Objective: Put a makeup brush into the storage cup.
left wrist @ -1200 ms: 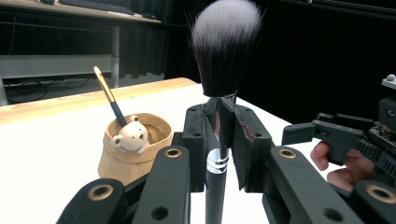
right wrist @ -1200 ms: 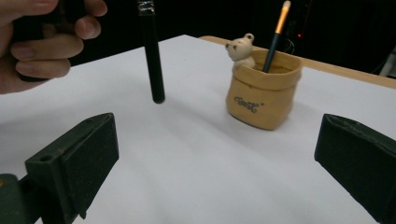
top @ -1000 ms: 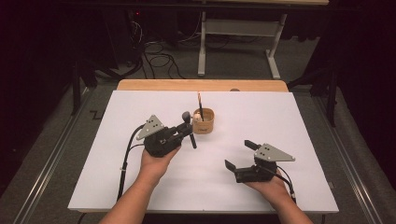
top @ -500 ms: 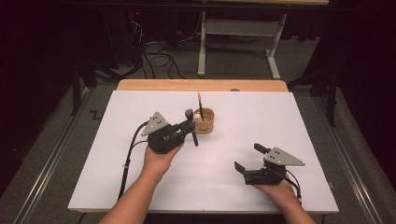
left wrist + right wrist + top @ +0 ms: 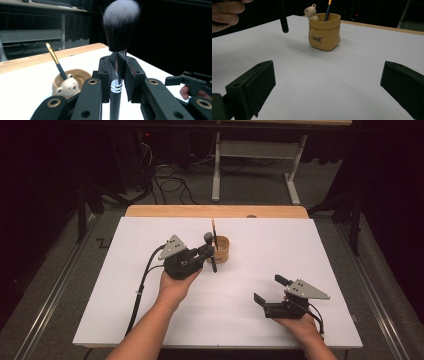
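Note:
My left gripper is shut on a makeup brush with a black handle, a silver ferrule and a dark, white-tipped head. The brush stands upright between the pads, just left of a tan bag-shaped holder. The holder carries a small white bear on its rim and holds a thin brush. My right gripper stands open near the table's front right, level over the white surface, with nothing between its fingers.
A white sheet covers the table, with a wooden strip along the far edge. Beyond it are cables on the floor and a desk's metal legs. Each gripper trails a cable toward the front edge.
My right gripper has drifted to the right and a little toward the front edge, staying open. The left gripper and its brush have barely moved.

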`<state>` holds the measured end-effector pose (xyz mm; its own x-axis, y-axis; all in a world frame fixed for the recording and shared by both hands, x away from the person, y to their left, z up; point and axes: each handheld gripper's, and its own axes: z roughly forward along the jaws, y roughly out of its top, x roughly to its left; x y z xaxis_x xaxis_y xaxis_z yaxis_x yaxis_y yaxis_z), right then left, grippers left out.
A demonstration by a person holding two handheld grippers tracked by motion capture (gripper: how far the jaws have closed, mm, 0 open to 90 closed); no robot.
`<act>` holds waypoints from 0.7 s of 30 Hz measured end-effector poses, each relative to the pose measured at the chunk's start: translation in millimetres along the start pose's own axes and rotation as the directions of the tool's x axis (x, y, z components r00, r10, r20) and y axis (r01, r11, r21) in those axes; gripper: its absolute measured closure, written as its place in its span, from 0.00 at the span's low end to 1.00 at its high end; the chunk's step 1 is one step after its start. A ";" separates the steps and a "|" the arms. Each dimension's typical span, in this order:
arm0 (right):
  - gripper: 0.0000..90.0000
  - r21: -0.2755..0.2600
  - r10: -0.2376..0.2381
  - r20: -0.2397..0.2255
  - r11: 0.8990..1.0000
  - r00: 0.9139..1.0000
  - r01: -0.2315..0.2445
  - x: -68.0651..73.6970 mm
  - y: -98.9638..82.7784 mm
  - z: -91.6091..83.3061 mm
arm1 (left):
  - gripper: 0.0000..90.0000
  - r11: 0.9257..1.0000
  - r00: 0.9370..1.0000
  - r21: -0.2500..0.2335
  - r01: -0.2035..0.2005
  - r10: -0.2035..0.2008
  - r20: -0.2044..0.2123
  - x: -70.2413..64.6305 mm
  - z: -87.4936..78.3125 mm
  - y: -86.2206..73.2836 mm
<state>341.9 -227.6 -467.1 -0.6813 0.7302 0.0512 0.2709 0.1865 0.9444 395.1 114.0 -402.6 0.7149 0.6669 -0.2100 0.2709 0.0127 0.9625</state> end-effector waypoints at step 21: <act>0.00 -0.004 -0.011 0.002 1.000 1.000 0.011 -1.6 -2.4 -5.7 | 0.85 0.999 0.999 -0.030 0.017 -0.018 -0.033 15.8 27.9 17.1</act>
<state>338.5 -232.9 -467.6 -0.6826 0.7296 0.0405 0.2610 0.1917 0.9461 429.0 104.0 -394.3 0.6884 0.6906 -0.2218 0.2636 0.0467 0.9635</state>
